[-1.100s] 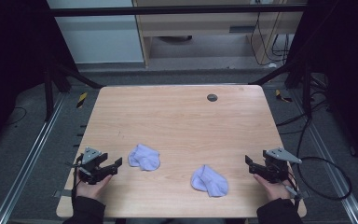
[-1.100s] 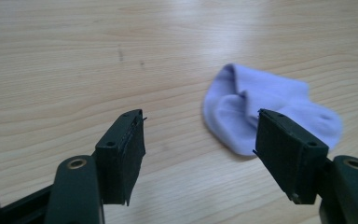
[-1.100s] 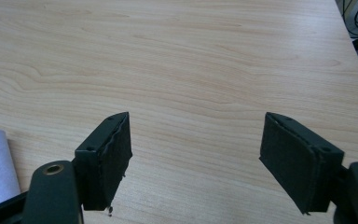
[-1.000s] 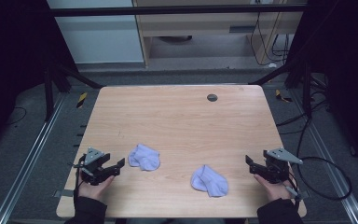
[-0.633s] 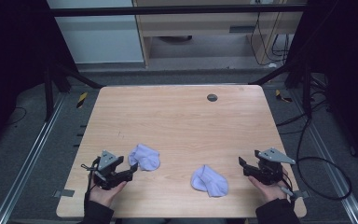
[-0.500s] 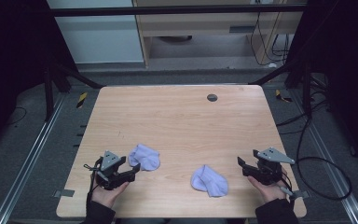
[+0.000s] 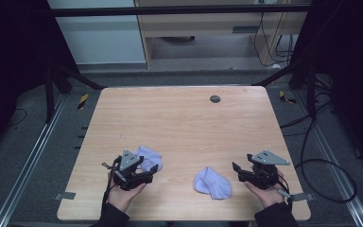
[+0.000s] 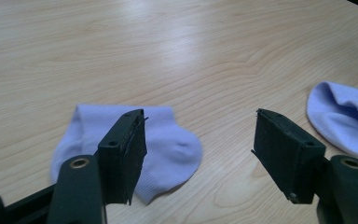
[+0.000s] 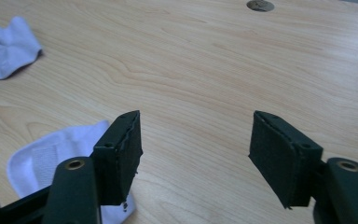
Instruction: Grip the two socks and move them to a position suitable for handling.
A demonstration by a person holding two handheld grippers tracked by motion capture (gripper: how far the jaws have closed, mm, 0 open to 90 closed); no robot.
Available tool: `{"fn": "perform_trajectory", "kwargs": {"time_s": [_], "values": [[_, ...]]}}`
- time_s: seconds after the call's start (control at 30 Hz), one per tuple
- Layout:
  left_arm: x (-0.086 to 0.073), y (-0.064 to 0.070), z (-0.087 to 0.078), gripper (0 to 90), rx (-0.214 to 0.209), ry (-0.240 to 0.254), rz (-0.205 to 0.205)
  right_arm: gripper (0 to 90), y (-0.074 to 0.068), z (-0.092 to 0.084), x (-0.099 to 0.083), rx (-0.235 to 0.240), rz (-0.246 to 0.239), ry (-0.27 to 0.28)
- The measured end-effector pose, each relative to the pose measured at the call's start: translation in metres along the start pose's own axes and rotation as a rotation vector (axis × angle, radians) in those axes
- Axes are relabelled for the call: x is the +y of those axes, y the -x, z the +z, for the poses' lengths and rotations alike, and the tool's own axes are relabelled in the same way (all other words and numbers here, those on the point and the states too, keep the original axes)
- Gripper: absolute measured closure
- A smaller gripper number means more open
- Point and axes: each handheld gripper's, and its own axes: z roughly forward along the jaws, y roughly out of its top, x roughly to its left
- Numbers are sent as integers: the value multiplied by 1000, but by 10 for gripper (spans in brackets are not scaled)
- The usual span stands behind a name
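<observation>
Two pale lilac socks lie on the wooden table (image 7: 184,123). The left sock (image 7: 147,153) (image 8: 172,140) is just beyond my left gripper (image 7: 152,172) (image 8: 199,127), whose jaws stand open with the sock's toe end low between them, untouched. The right sock (image 7: 211,183) (image 9: 46,161) lies crumpled a short way to the left of my right gripper (image 7: 237,172) (image 9: 196,122). Its jaws are open, have just been closing a little, and hold only bare wood between them. Each gripper view also shows the other sock farther off (image 8: 345,116) (image 9: 7,46).
A small round grey grommet (image 7: 215,99) (image 9: 260,5) sits in the table near its far edge. Dark frame posts and cables (image 7: 312,142) stand around the table on the floor. The tabletop's front edge runs just under both hands.
Both hands have moved inward. The left gripper came rightward up to the left sock. The right gripper shifted left toward the right sock. Neither sock has moved.
</observation>
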Motion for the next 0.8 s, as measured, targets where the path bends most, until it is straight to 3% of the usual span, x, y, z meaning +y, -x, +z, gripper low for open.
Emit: {"fn": "perform_trajectory", "kwargs": {"time_s": [0.37,0.57,0.8], "values": [[15,43,23,384,-68,8,61,434,-17,-6,2,54,-19,3],[15,56,32,406,-80,-4,86,446,-20,-4,-3,66,-22,-7],[13,64,39,436,-102,-16,78,456,-24,-2,-8,84,-26,-27]]}}
